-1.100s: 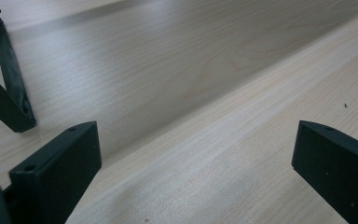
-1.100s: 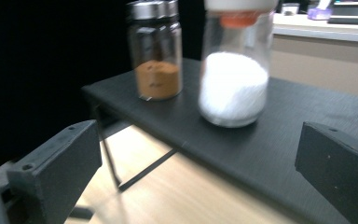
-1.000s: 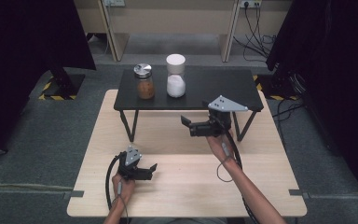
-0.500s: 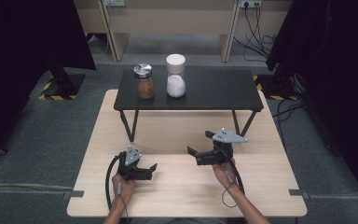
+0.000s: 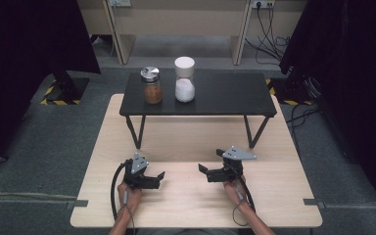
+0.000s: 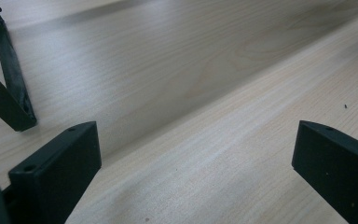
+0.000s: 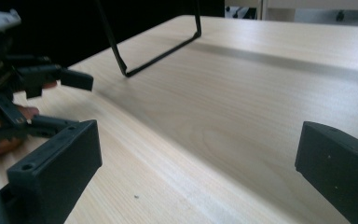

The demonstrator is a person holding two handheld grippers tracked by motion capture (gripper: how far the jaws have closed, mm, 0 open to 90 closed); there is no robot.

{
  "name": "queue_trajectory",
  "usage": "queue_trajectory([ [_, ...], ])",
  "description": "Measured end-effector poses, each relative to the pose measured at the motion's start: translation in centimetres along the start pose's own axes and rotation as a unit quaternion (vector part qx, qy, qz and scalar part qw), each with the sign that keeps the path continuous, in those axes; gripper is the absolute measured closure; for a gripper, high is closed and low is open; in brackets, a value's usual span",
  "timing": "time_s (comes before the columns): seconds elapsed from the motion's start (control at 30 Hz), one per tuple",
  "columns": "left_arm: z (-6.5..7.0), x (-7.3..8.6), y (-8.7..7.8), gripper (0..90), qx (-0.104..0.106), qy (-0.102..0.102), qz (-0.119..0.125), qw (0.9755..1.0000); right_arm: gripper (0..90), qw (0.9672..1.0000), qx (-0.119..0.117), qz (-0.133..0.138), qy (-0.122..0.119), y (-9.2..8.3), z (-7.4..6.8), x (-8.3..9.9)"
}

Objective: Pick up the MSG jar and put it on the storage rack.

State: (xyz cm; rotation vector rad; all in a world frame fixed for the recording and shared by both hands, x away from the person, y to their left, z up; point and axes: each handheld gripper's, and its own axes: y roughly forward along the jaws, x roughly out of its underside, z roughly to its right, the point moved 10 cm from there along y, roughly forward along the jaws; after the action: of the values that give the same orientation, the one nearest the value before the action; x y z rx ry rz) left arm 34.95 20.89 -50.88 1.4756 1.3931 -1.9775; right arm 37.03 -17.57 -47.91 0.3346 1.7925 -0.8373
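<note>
Left gripper: the black two-jaw left gripper (image 5: 159, 177) rested low over the pale wooden table (image 5: 191, 215), held in the person's left hand (image 5: 127, 194), its jaws pointing toward the table's middle.
Left jaws: spread wide apart with nothing between them; in the left gripper view (image 6: 196, 177) bare wood grain lay between the two black blocks.
Right gripper: the black two-jaw right gripper (image 5: 206, 169) with the grey three-cornered plate on top sat near the table's middle, held in the right hand (image 5: 235, 188), its jaws pointing toward the left gripper.
Right jaws: open wide and holding nothing; in the right gripper view (image 7: 198, 175) only table surface showed between them.
Between the grippers: the two faced each other across a bare strip of table, near but apart; the left gripper (image 7: 32, 100) appeared at the left edge of the right gripper view.
Raised shelf: a low black rectangular stand on thin metal legs (image 5: 225, 98) stood on the far half of the table.
Brown jar: a glass jar of brown powder with a shiny metal lid (image 5: 152, 86) stood upright on the stand's left part, well apart from both grippers.
White jar: a clear jar half full of white grains with a white lid (image 5: 184, 80) stood upright just beside the brown jar, on its right.
Cables: a black cable (image 5: 114, 188) looped from the left gripper toward the table's near edge.
</note>
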Motion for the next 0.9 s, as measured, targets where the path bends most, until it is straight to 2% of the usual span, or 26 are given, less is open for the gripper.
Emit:
queue_trajectory([
  [0.2, 0.0, 0.0, 0.0, 0.5, 0.003, 0.001, 0.001, 1.0, 0.4, 0.9998, 0.004, -0.011, -0.013, 0.7, -0.1, 0.8],
  [0.33, -0.1, 0.0, 0.0, 0.5, 0.005, 0.0, 0.001, 1.0, 0.5, 0.9998, 0.009, -0.016, -0.011, 1.1, 0.1, 1.3],
  [0.57, -0.3, 0.1, 0.0, 0.6, 0.01, -0.007, 0.005, 0.9999, 0.6, 0.9997, 0.02, -0.015, 0.002, 1.1, 0.5, 1.5],
  [0.73, -0.3, 0.1, 0.0, 0.7, 0.01, -0.008, 0.006, 0.9999, 0.6, 0.999, 0.031, -0.032, 0.011, 1.5, 0.6, 1.7],
  [0.9, -0.3, 0.1, 0.0, 0.7, 0.01, -0.009, 0.006, 0.9999, 0.6, 0.9985, 0.04, -0.038, -0.003, 1.6, 0.2, 1.8],
])
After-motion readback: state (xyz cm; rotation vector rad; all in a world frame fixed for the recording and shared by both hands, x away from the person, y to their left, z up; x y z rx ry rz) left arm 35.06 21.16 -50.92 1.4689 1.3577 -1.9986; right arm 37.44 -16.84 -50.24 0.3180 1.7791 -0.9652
